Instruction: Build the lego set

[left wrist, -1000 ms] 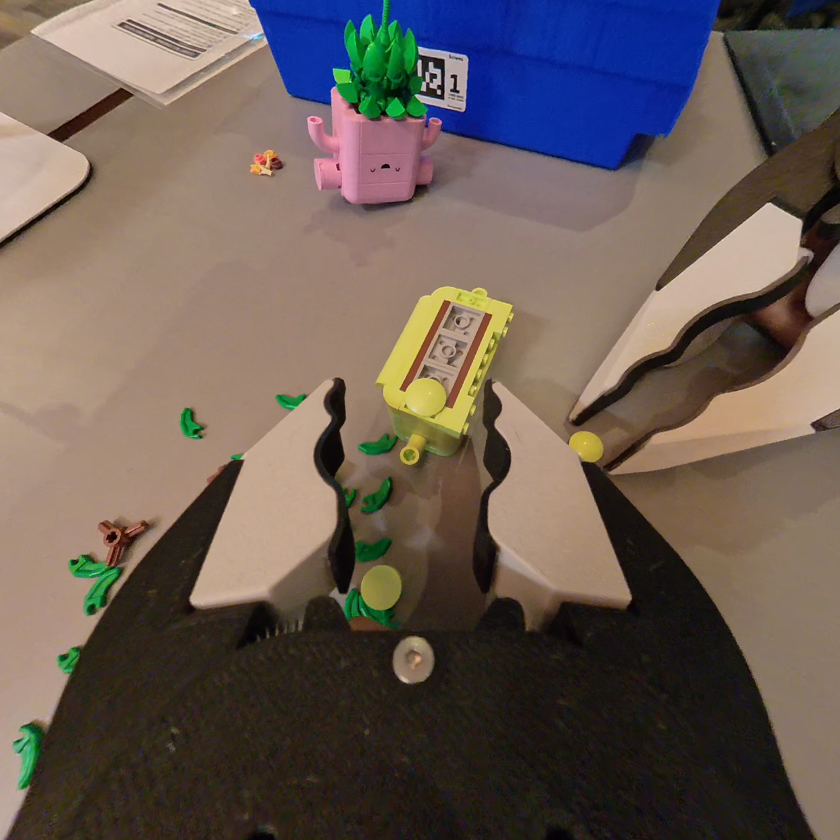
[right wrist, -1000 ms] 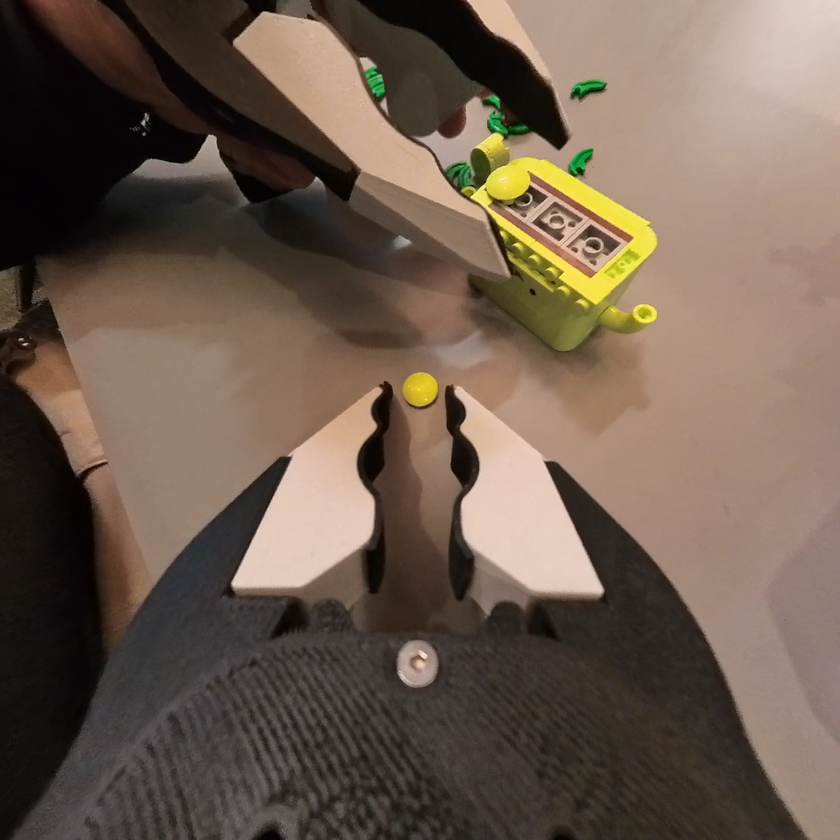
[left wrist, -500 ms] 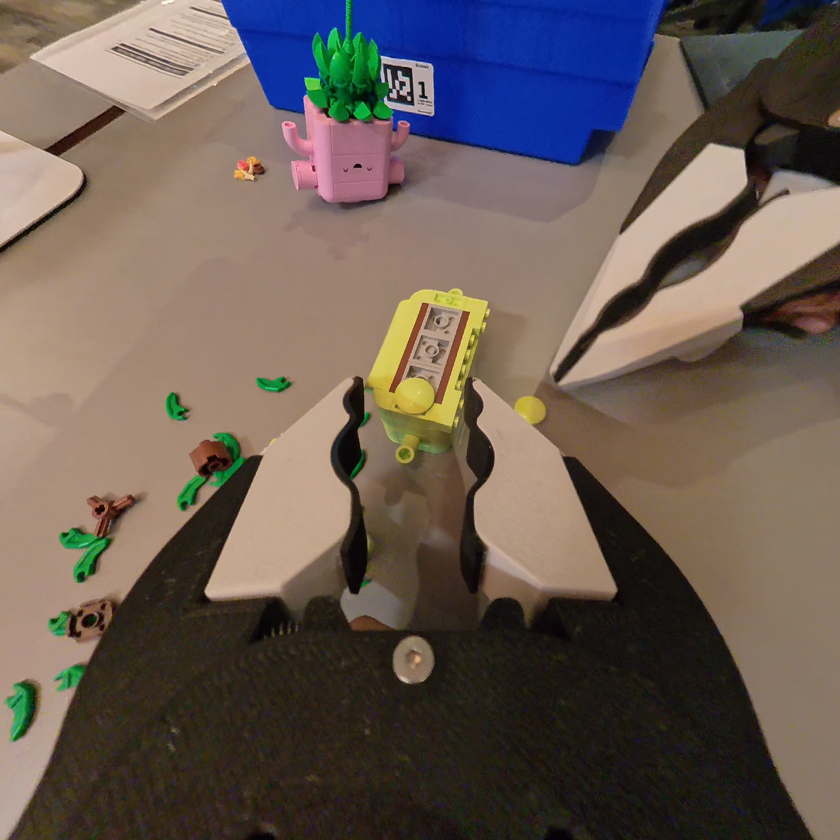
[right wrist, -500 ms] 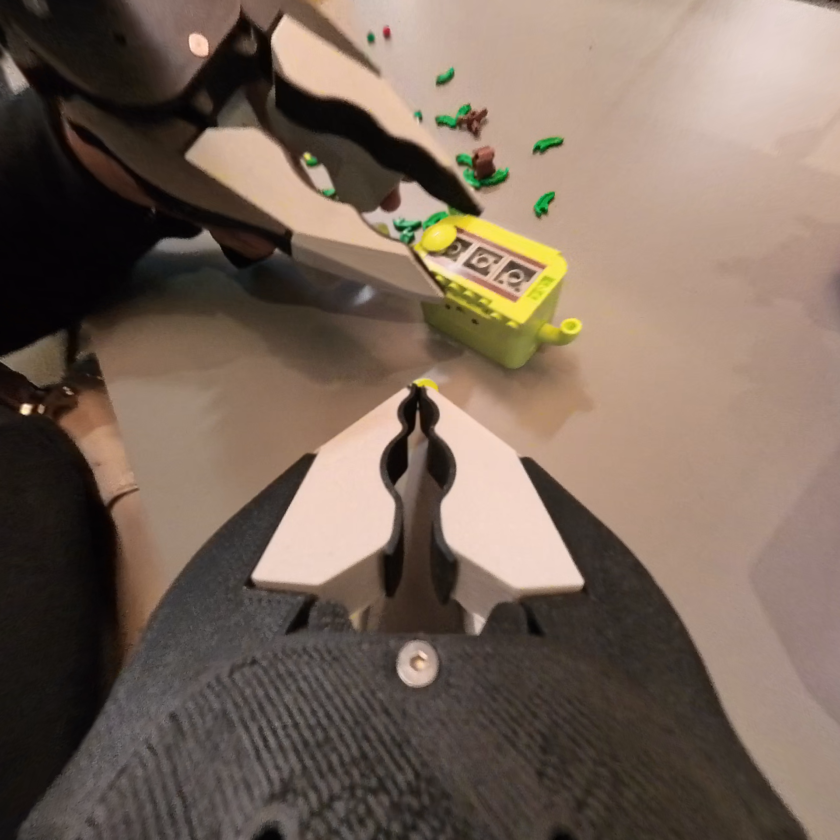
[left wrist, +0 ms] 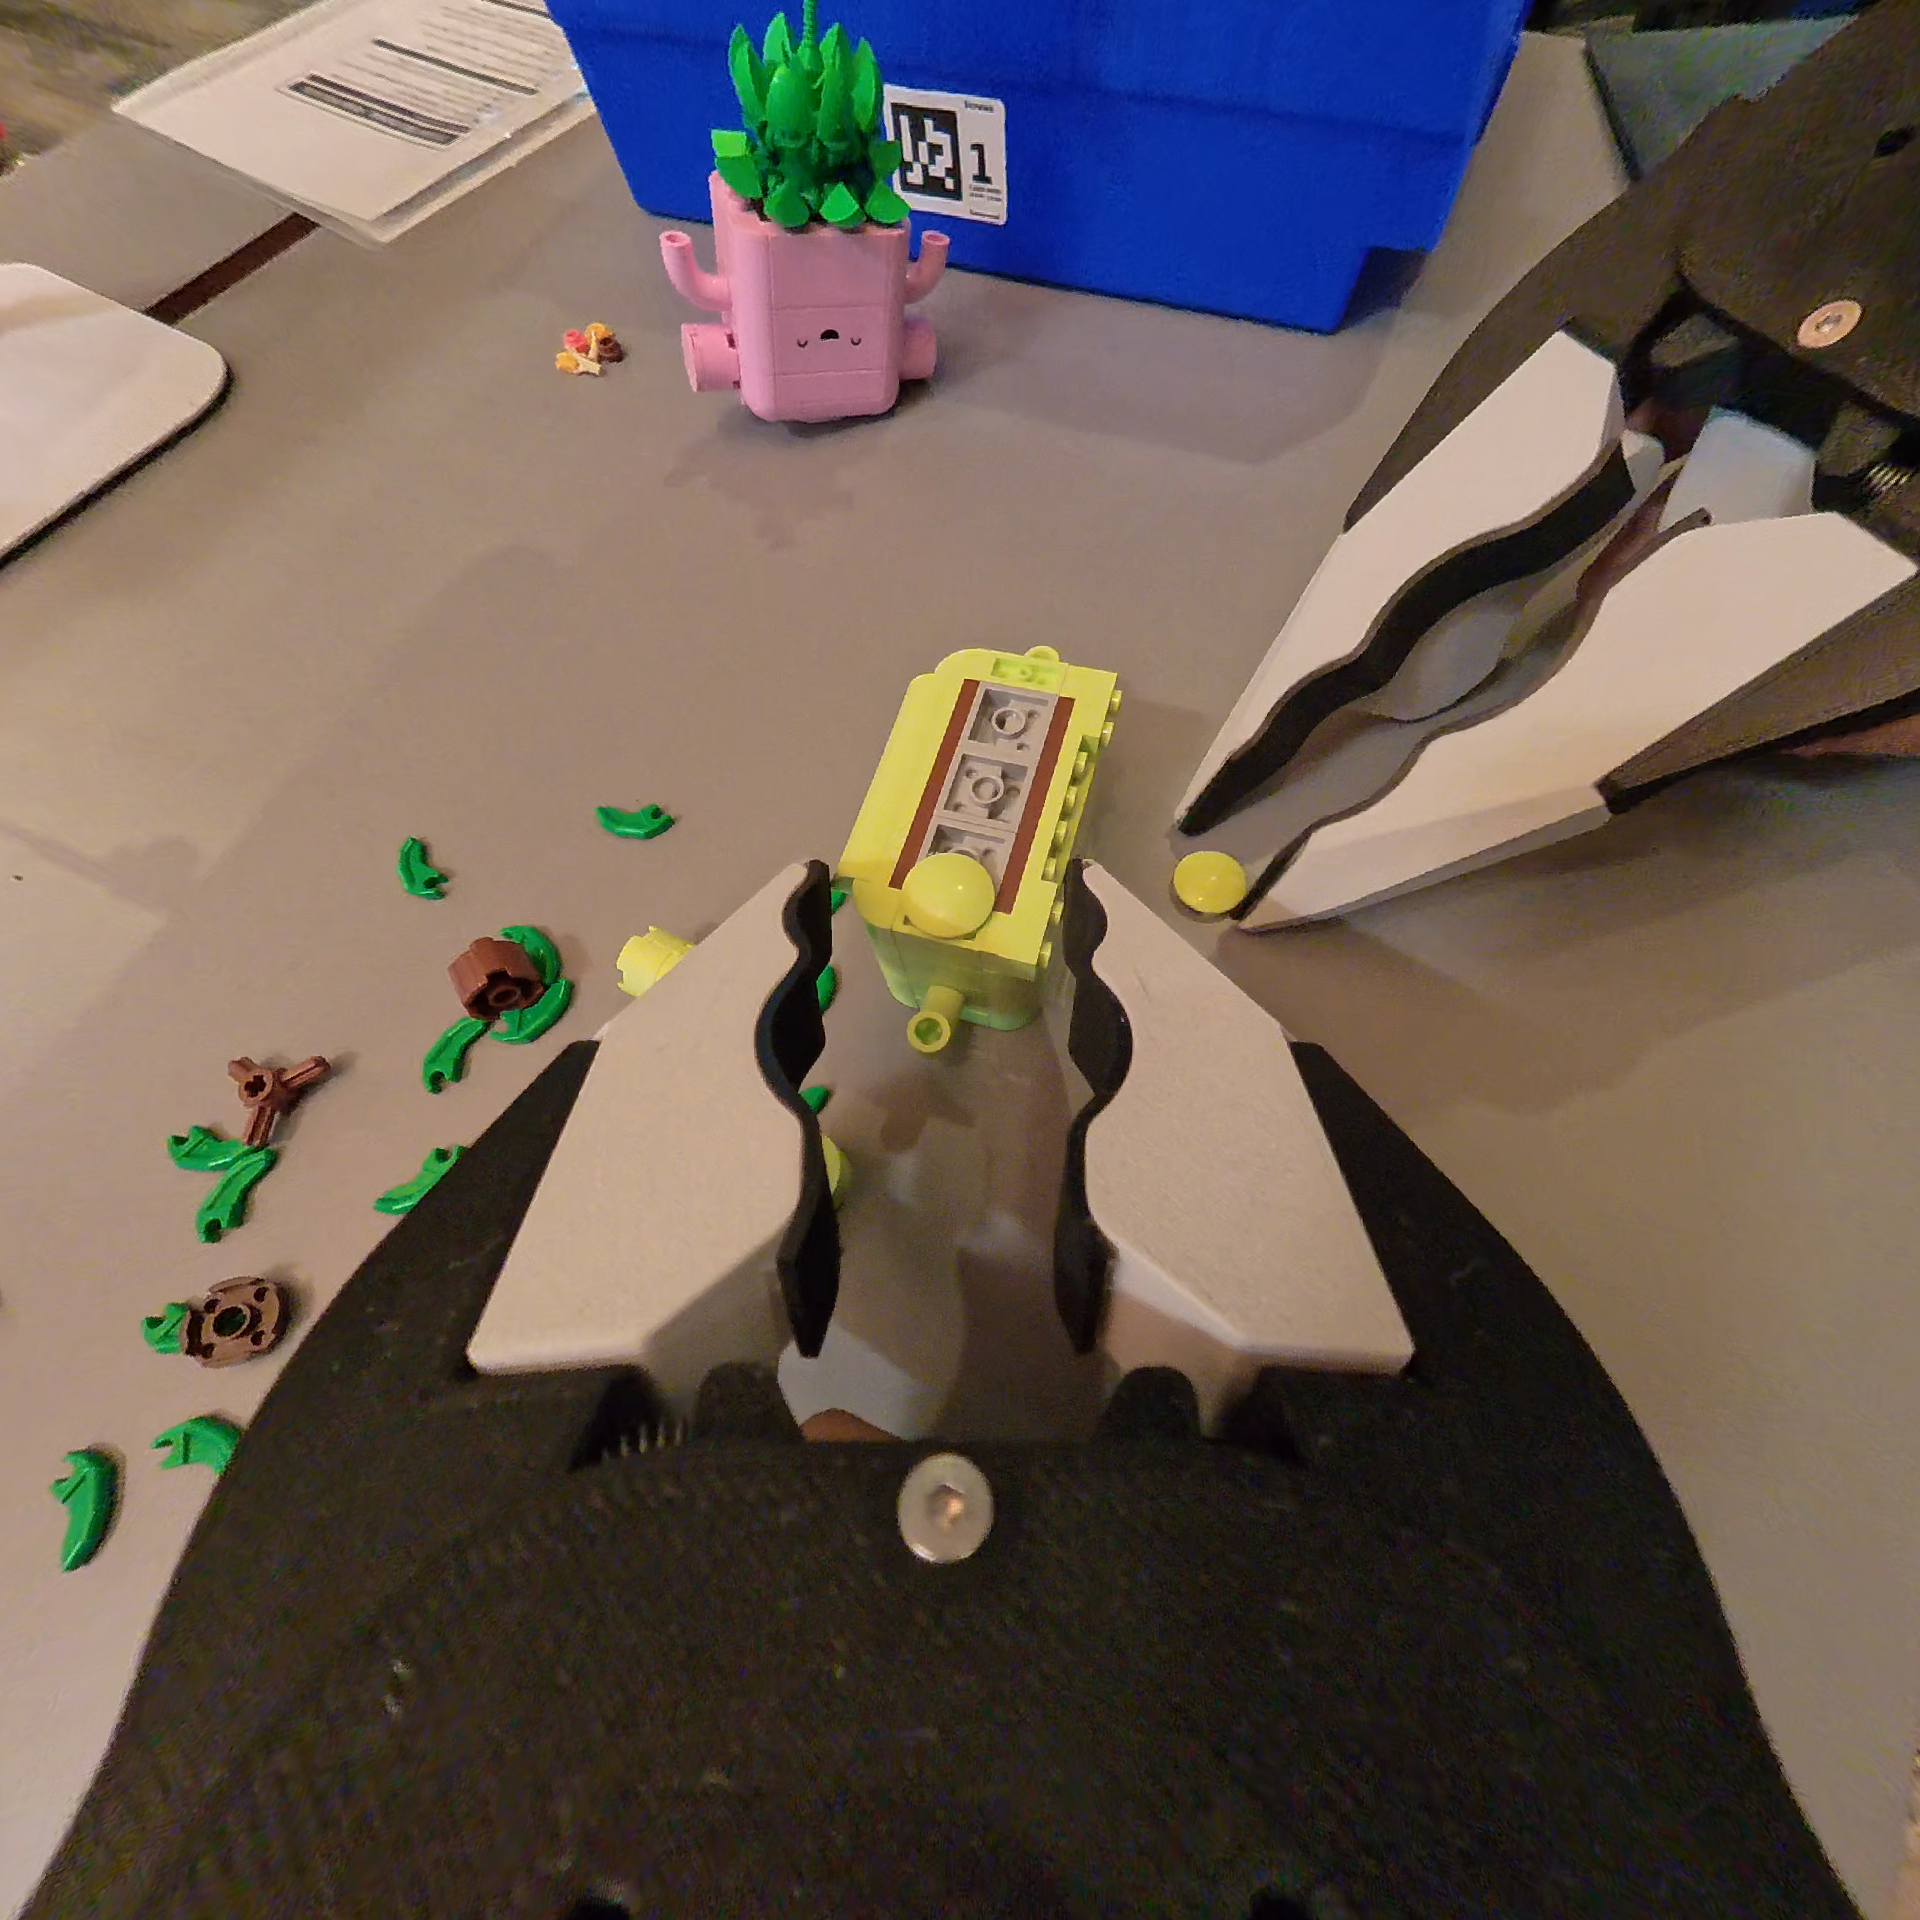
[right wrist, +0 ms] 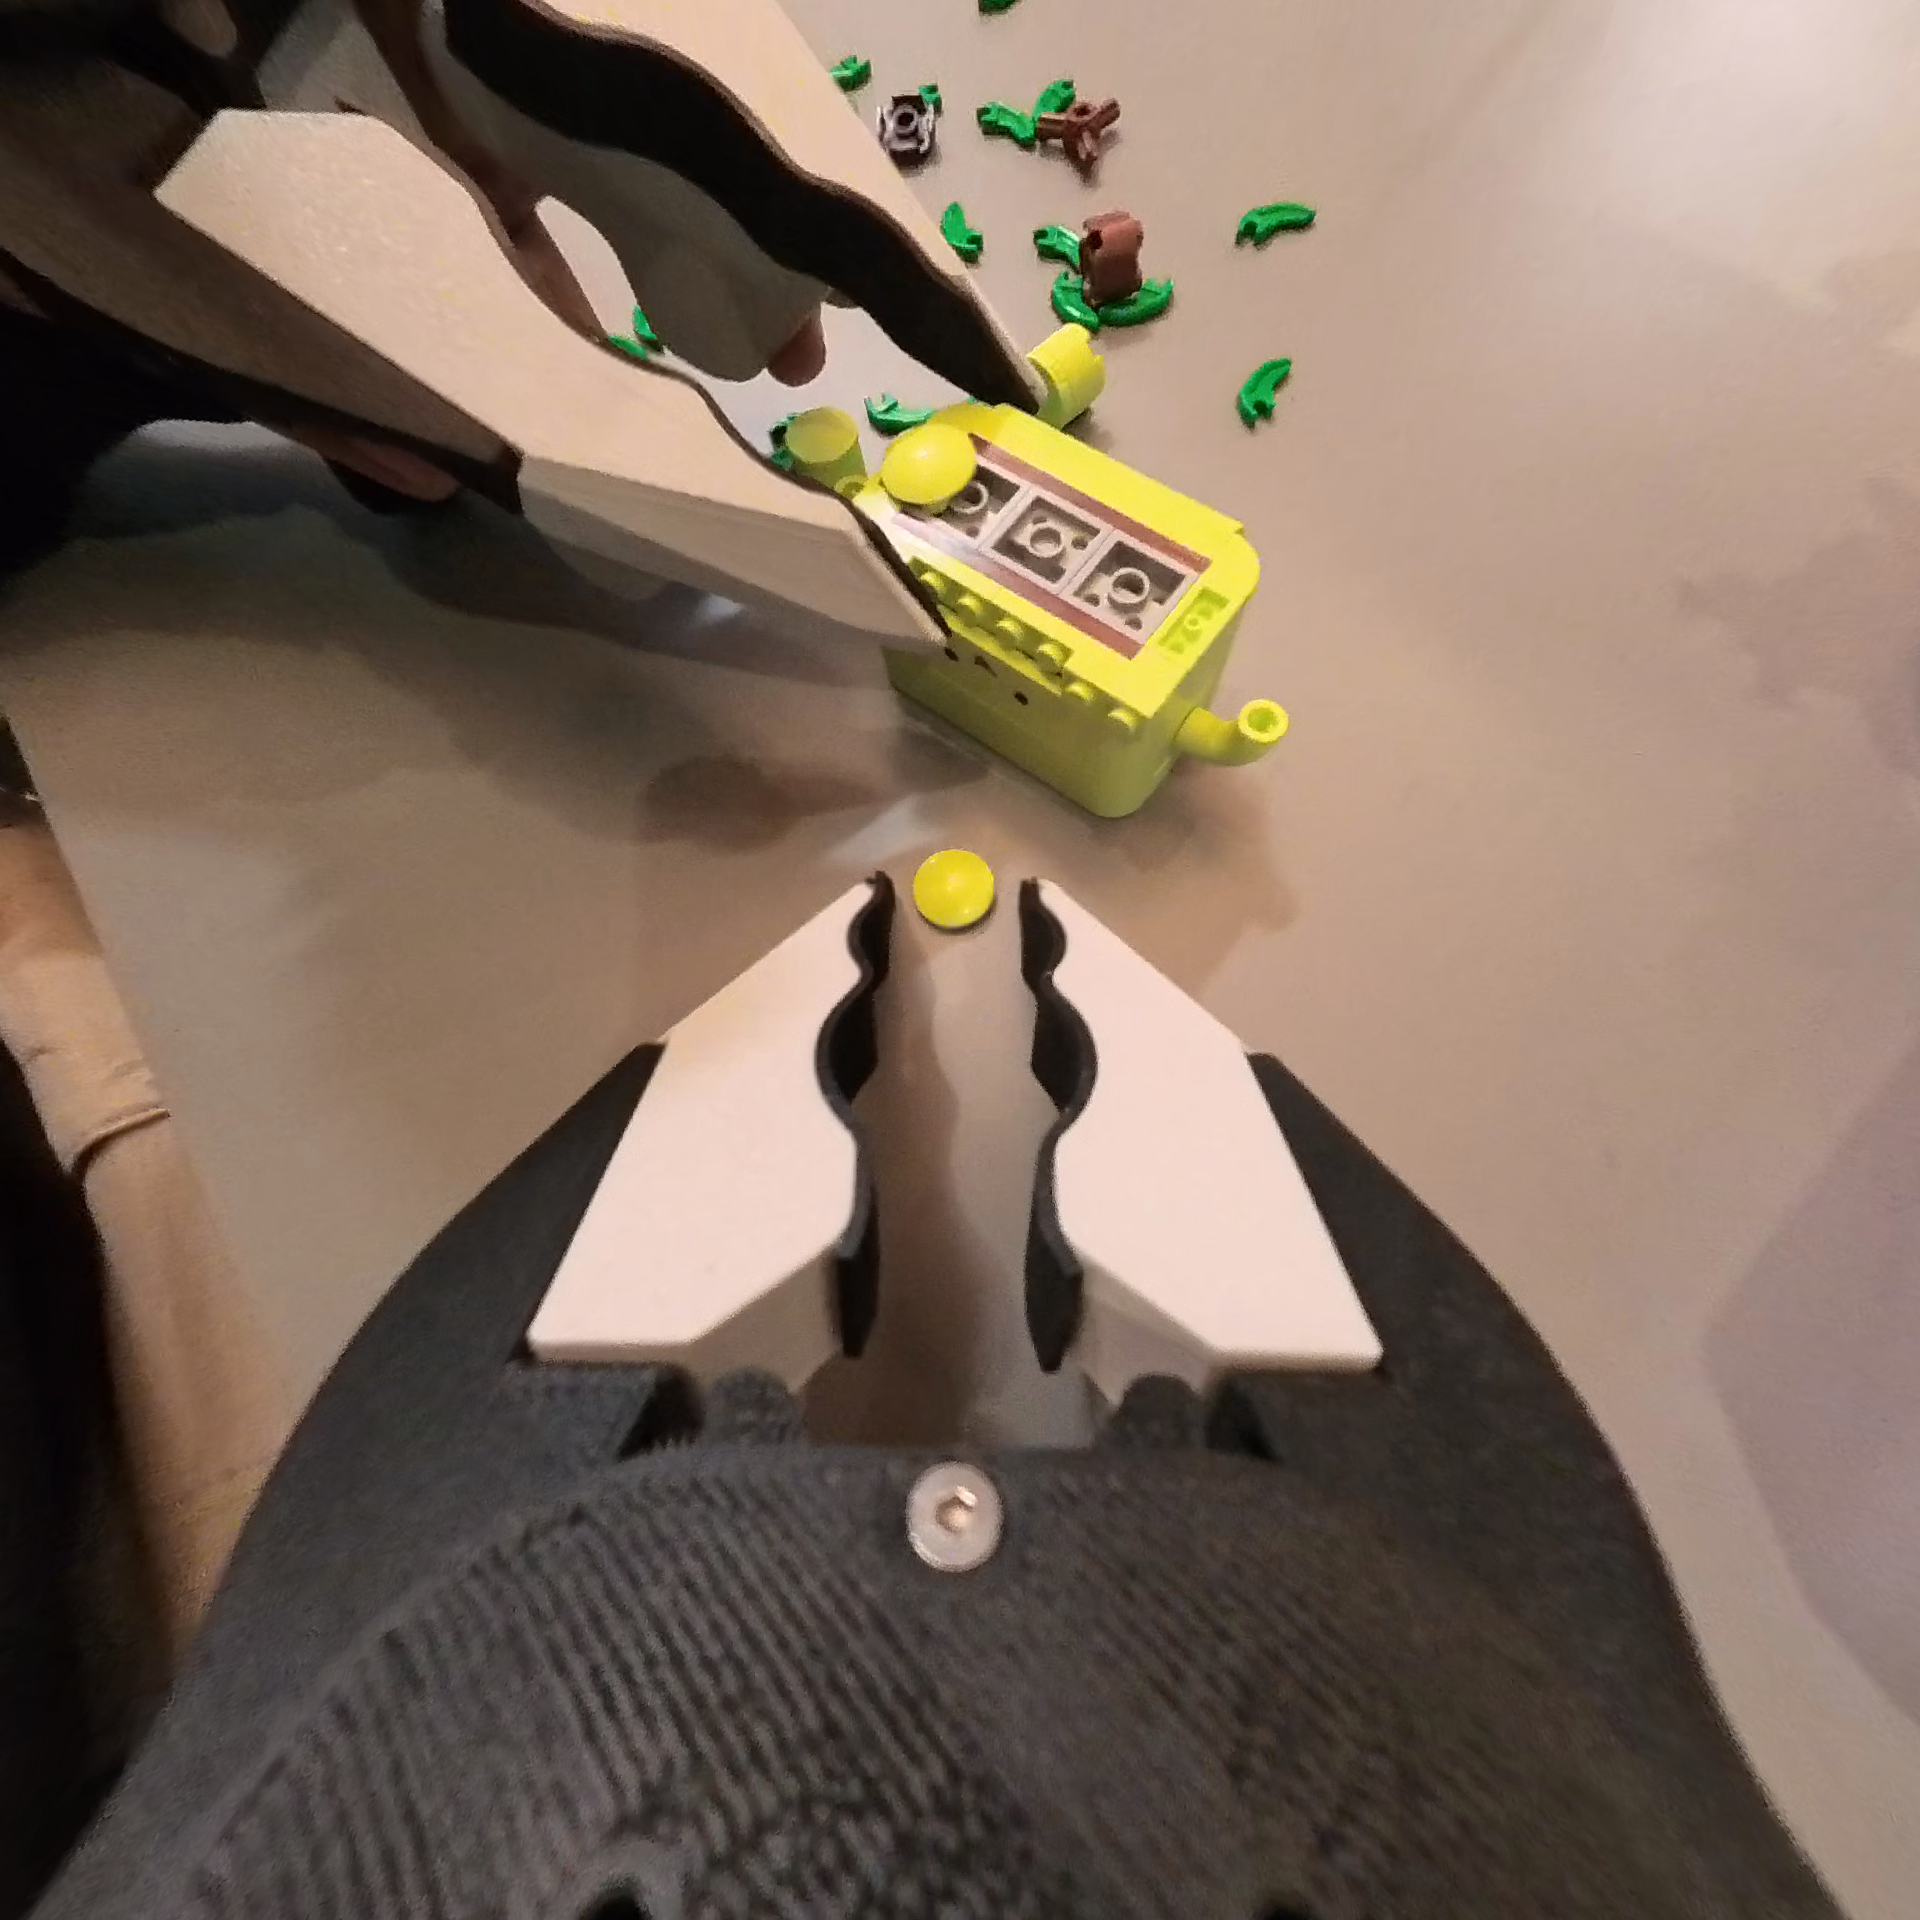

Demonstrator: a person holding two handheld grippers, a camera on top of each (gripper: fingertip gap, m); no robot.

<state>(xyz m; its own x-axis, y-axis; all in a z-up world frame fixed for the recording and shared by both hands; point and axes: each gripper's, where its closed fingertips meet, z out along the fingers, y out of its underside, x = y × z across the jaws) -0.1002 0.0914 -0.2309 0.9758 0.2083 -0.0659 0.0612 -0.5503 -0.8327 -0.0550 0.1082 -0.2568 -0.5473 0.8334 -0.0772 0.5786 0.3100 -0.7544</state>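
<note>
A lime green lego block with grey studs on top lies on the grey table; it also shows in the right wrist view. A lime dome sits on its near end. My left gripper is shut lightly on that end, one finger on each side. A small loose lime dome piece lies on the table at the tips of my right gripper, which is open with a narrow gap. In the left wrist view the right gripper rests on the table beside the block.
A pink lego planter with green leaves stands in front of a blue bin. Green leaf pieces, brown pieces and a lime cylinder lie left of the block. Papers and a white pad are at the far left. The right gripper is farther from the lime cylinder, some 12 cm, than the left, some 4 cm. It turns up in the right wrist view as well.
My left gripper narrowed onto the block's near end. My right gripper shut and lifted half a second ago; now it is open again, low, with the loose dome at its tips.
</note>
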